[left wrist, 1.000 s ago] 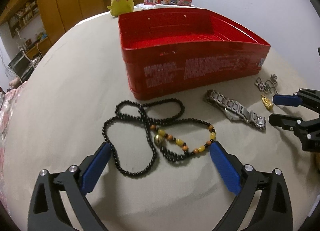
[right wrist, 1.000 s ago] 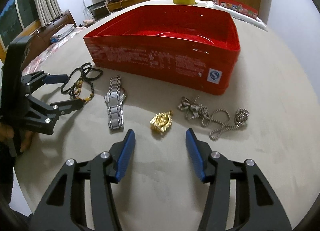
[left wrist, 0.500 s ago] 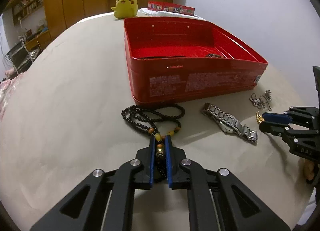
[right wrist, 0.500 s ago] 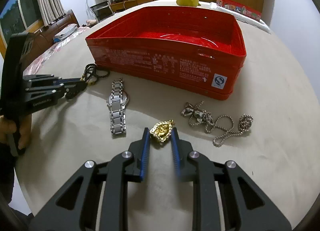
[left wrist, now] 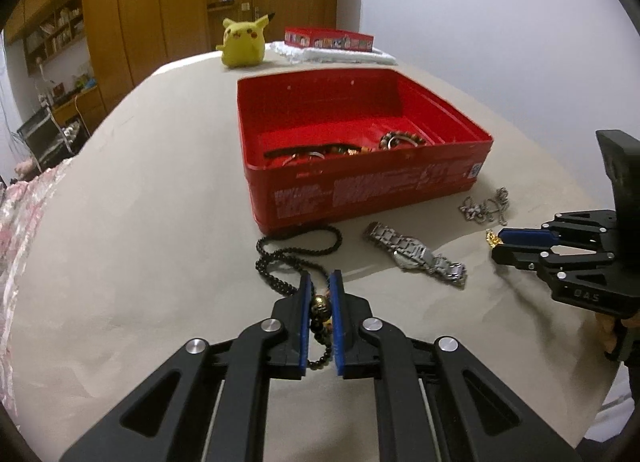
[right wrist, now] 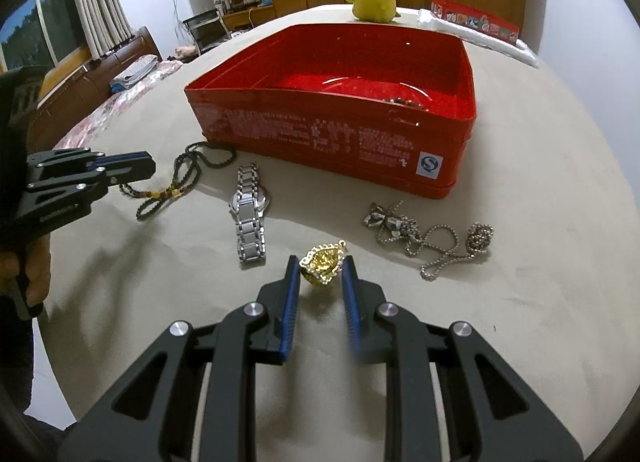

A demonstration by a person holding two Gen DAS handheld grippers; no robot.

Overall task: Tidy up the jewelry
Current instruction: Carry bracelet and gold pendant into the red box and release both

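My left gripper (left wrist: 320,294) is shut on a black bead necklace (left wrist: 296,246) with amber beads, lifted so its loops trail down to the table; it also shows in the right wrist view (right wrist: 168,192). My right gripper (right wrist: 320,274) is shut on a gold pendant (right wrist: 323,264) and holds it just above the table. A red tin box (left wrist: 360,186) stands behind, with several bracelets inside. A silver watch (right wrist: 251,210) and a silver chain (right wrist: 424,232) lie on the table in front of the box.
A yellow plush toy (left wrist: 243,42) and a flat red box on a white cloth (left wrist: 328,40) sit at the table's far end. The round table (left wrist: 140,222) has a beige cover. A bed and cupboards lie beyond its edge.
Both grippers closed from wide open, the left on the bead necklace and the right on the gold pendant. Both have since risen, lifting their items off the table.
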